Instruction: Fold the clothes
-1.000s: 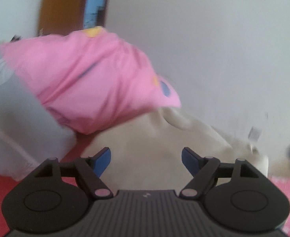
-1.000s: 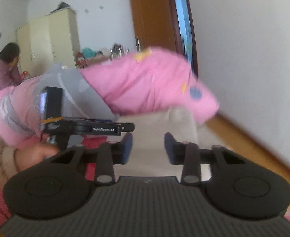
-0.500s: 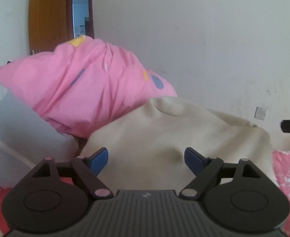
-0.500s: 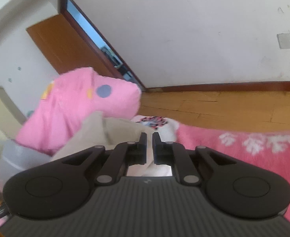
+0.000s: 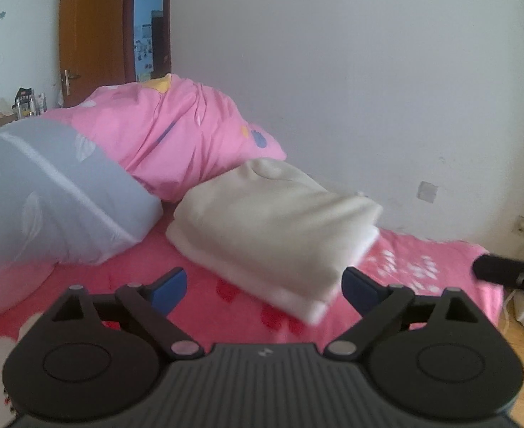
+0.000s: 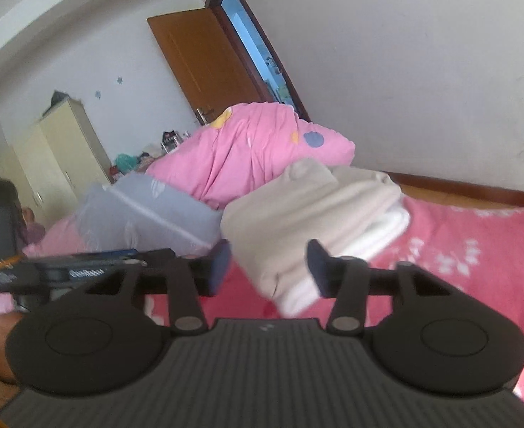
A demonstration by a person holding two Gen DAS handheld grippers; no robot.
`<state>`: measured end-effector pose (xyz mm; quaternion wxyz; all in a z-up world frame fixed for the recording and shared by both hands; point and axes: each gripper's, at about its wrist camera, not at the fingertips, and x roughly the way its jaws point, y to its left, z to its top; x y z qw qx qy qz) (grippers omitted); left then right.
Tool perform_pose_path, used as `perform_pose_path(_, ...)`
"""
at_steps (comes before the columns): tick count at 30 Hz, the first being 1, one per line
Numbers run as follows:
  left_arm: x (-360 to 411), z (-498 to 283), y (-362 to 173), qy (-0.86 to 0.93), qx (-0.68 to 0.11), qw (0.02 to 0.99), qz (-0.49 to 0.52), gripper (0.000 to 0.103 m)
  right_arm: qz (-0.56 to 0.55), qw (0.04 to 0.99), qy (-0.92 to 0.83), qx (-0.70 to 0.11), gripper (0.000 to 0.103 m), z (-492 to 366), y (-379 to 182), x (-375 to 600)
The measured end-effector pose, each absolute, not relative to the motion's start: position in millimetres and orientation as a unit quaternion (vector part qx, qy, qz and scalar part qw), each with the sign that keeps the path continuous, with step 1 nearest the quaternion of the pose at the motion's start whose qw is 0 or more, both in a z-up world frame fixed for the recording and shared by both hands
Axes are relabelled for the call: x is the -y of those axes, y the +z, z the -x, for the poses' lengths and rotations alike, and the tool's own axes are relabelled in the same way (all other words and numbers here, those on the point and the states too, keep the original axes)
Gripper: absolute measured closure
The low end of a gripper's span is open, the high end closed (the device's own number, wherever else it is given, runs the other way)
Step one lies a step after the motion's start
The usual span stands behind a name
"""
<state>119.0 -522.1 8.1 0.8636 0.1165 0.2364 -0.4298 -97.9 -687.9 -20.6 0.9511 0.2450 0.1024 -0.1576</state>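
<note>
A folded cream garment (image 5: 272, 224) lies as a thick stack on the pink bed sheet (image 5: 422, 264), with a white layer showing under it. My left gripper (image 5: 265, 287) hangs open just short of its near edge, nothing between the blue pads. In the right wrist view the same cream stack (image 6: 308, 210) sits ahead of my right gripper (image 6: 268, 262), which is open and empty. The left gripper's body (image 6: 80, 271) shows at the left of that view, and the right gripper's tip (image 5: 508, 274) pokes in at the left wrist view's right edge.
A rolled pink duvet (image 5: 169, 135) and a grey-blue pillow (image 5: 48, 192) lie behind the stack. A white wall (image 5: 369, 89), a wooden door (image 5: 90, 35) and wood floor (image 6: 440, 192) border the bed. A person (image 6: 8, 210) sits far left by a cream wardrobe (image 6: 58, 149).
Both grippers have drawn back from the cream garment, which now lies folded on the sheet. The right gripper, shut half a second ago, has opened. The left stayed open.
</note>
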Motion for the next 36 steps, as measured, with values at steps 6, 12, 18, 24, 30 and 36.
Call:
perform_pose_path(6,459,-71,18,-0.416,-0.244,0.871,-0.093,0.006,-0.187,0.958,-0.171,-0.137,0.022,129,-12,616)
perform_pose_path(12,416,-49,26,-0.412,-0.249,0.874,-0.068,0.006,-0.143,0.96,-0.211,-0.12,0.014,168,13,564)
perform_pose_path(18,373,-27,34,-0.408,-0.254,0.876,-0.044,0.004,-0.124,0.96,-0.223,-0.119,0.012,186,29,520)
perform_pose_path(24,330,-4,42,-0.404,-0.258,0.877,-0.019,0.003,-0.109,0.961,-0.223,-0.126,0.011,195,40,486)
perform_pose_path(30,311,-1,37,-0.393,-0.269,0.879,-0.012,0.003,-0.104,0.956,-0.235,-0.14,0.01,194,43,466)
perform_pose_path(36,298,2,35,-0.391,-0.268,0.881,-0.011,0.003,-0.086,0.958,-0.232,-0.147,0.007,191,45,447)
